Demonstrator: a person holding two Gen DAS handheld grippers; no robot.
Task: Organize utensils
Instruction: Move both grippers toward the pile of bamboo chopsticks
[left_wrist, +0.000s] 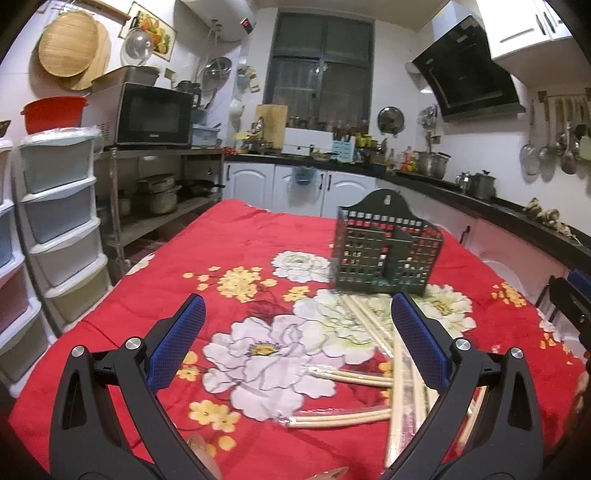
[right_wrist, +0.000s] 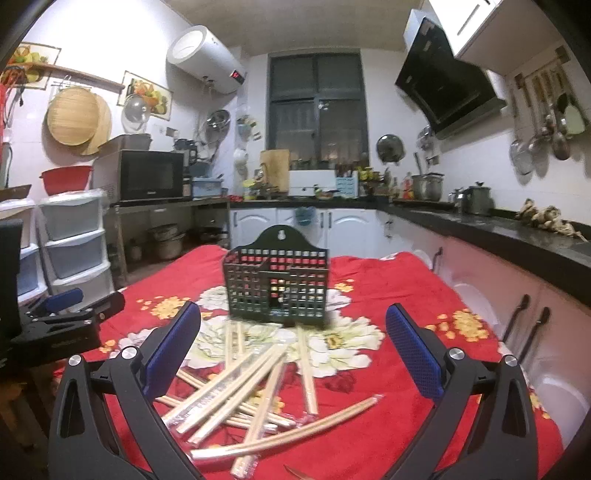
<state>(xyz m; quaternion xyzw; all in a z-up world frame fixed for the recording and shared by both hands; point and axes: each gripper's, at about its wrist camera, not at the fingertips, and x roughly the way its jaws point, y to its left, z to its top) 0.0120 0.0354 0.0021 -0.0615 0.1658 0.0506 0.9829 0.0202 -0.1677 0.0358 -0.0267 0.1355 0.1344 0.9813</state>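
A domestic kitchen with white cabinets, a dark window and a black range hood (right_wrist: 447, 74) surrounds a table covered by a red floral cloth (left_wrist: 155, 288). Near the middle of the cloth stands a dark green lattice utensil holder (right_wrist: 276, 284), upright, its hanging tab at the back. Just in front of it lies a loose heap of wooden chopsticks (right_wrist: 240, 373), several in clear wrappers, crossing one another at various angles. The right gripper (right_wrist: 293, 332) hovers above the heap, pointed level toward the holder, its blue-padded fingers (right_wrist: 412, 350) spread wide with nothing between them. The left gripper (left_wrist: 297, 325) is held low over the cloth to the left of the heap, likewise spread wide and empty; its right-hand pad overlaps the nearest chopsticks in the left wrist view, though contact cannot be told. In the right wrist view the left gripper appears at the left edge, well apart from the holder.
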